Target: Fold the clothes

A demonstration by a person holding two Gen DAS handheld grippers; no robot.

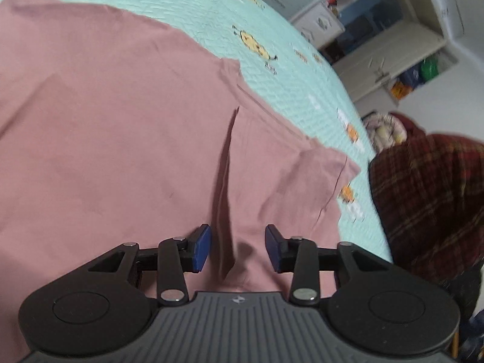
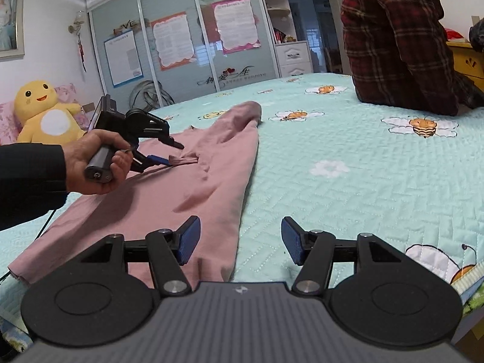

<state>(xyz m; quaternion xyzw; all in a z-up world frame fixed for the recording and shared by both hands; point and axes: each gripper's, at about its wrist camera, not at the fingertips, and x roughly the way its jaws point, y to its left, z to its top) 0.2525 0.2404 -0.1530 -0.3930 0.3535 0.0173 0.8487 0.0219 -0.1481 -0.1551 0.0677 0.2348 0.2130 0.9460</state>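
A pink garment [image 1: 121, 121] lies spread on the mint bee-print bedspread [image 1: 272, 45]. In the left wrist view my left gripper [image 1: 238, 249] hovers low over it, jaws apart, with a raised fold of the cloth running between the blue pads [image 1: 201, 248] without being pressed. The right wrist view shows the same garment [image 2: 205, 187] and a hand [image 2: 90, 163] holding the left gripper [image 2: 177, 154] at a bunched bit of cloth. My right gripper [image 2: 240, 239] stands open at the garment's near right edge, nothing between its fingers.
A person in a dark red plaid shirt [image 2: 393, 45] sits on the bed's far right corner, also in the left wrist view as plaid cloth [image 1: 429, 196]. A yellow plush toy [image 2: 45, 112] sits at the left. Bare bedspread [image 2: 332, 166] stretches to the right of the garment.
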